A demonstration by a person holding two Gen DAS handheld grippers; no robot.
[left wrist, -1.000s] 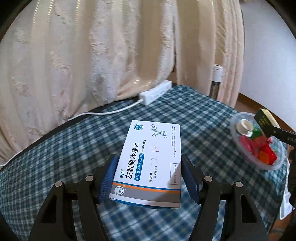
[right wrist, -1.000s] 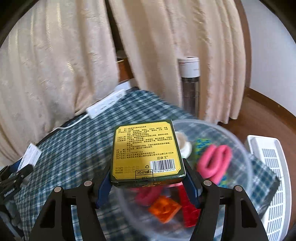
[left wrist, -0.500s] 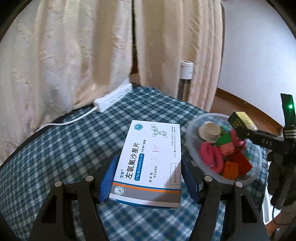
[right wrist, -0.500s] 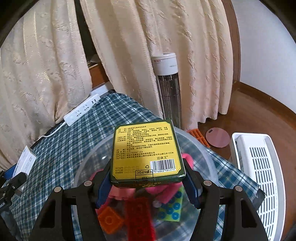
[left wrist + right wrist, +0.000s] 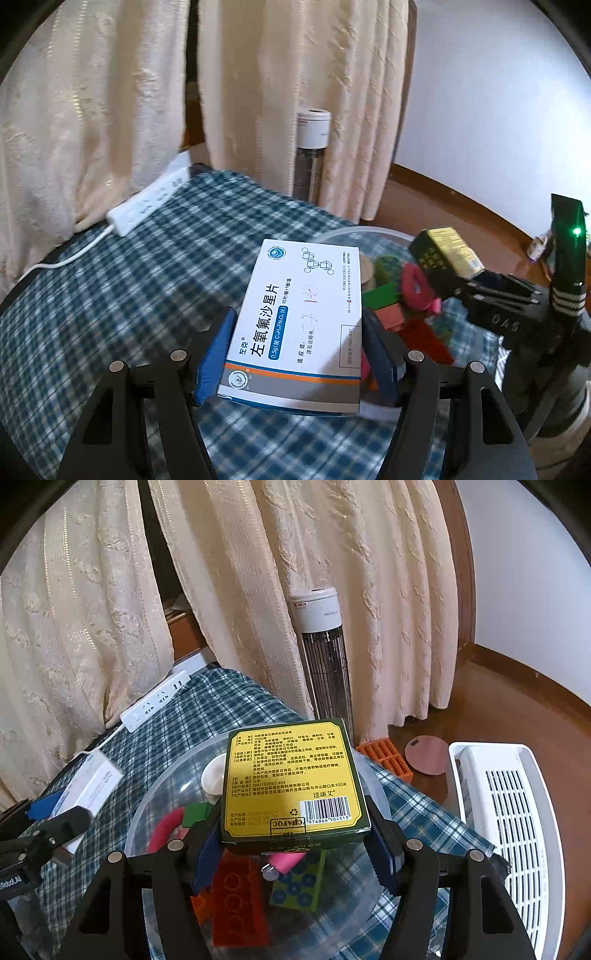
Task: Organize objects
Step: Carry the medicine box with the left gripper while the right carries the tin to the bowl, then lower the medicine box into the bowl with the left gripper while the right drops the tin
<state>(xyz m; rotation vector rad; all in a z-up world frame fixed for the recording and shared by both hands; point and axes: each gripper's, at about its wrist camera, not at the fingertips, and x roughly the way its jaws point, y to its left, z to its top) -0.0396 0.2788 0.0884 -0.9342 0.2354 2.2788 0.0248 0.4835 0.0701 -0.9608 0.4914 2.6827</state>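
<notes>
Yellow box (image 5: pixel 295 779) over bowl rim (image 5: pixel 147 812), floor (image 5: pixel 517 709) beyond

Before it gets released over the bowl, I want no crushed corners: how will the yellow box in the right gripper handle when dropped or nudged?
The yellow box looks like thin card, so probably light and dentable. Its flat faces should keep it from rolling. Landing on the uneven toy bricks in the clear bowl, it would likely settle tilted.

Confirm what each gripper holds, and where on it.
Left gripper clamps the white medicine box by its long side edges, near the end. Right gripper clamps the yellow-green box by its side edges, barcode end.
</notes>
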